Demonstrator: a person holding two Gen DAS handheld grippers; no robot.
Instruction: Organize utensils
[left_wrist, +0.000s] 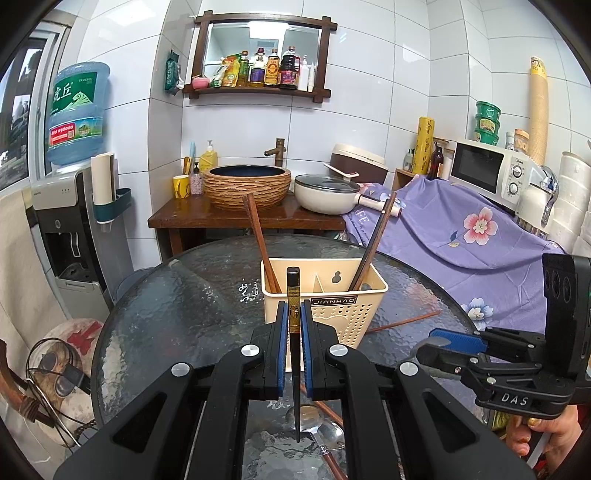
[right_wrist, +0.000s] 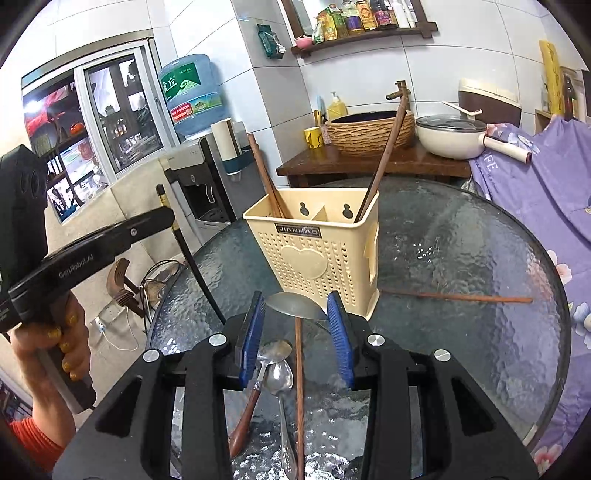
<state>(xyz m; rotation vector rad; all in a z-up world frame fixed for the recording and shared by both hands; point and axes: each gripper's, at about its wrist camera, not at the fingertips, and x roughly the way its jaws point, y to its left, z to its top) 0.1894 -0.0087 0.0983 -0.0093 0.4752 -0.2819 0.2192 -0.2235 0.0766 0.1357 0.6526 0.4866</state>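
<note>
The left wrist view looks forward and a little down along its own fingers, close above the round glass table (left_wrist: 177, 314); the cream basket (left_wrist: 332, 306) stands near at 12 o'clock, the other gripper at 3 o'clock; the right wrist view looks down more steeply, near the same basket (right_wrist: 314, 254), with the other gripper at 9 o'clock; both share table, basket, sink (left_wrist: 246, 184) and back wall.

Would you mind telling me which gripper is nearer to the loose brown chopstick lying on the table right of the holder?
Right. The right gripper hovers in front of the holder, with the loose chopstick just off to its side. The left gripper, clamping a black chopstick, is farther, beyond the holder's opposite side.
</note>
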